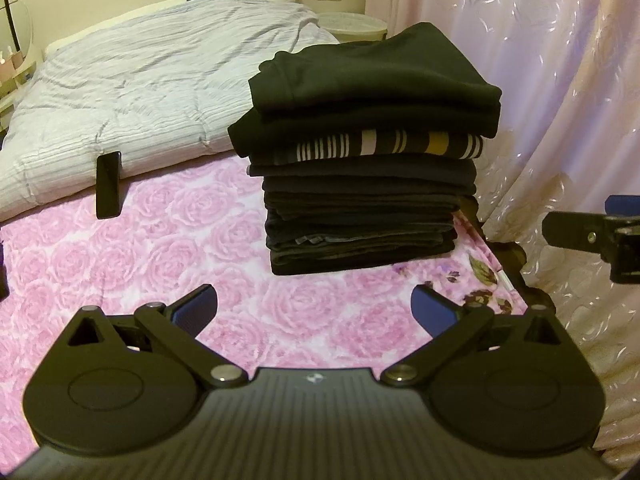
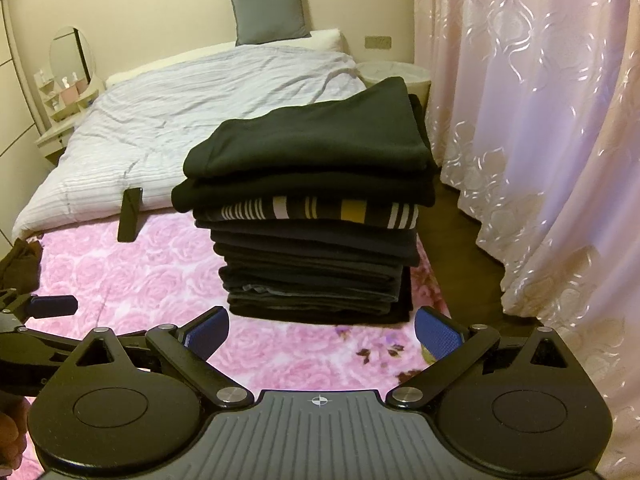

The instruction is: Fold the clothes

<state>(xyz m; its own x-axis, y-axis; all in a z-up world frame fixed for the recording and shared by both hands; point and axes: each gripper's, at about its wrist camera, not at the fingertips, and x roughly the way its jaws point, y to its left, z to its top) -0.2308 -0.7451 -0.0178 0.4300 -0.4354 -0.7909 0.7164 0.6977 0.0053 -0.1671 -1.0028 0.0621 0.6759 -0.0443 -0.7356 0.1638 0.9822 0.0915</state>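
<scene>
A tall stack of folded dark clothes (image 1: pixel 366 160) stands on the pink rose-patterned blanket (image 1: pixel 160 248); a black garment (image 1: pixel 372 76) lies on top and a striped one (image 1: pixel 400 146) sits a few layers down. The stack also shows in the right wrist view (image 2: pixel 316 216). My left gripper (image 1: pixel 314 312) is open and empty, just in front of the stack above the blanket. My right gripper (image 2: pixel 322 334) is open and empty, also in front of the stack. A finger of the right gripper shows at the right edge of the left wrist view (image 1: pixel 580 232).
A black phone (image 1: pixel 108 184) leans against the white duvet (image 1: pixel 140 92) behind the blanket. Pink curtains (image 2: pixel 540 140) hang to the right, past the bed edge. A brown garment (image 2: pixel 22 264) lies at the blanket's left edge. A white basket (image 2: pixel 400 72) stands behind the stack.
</scene>
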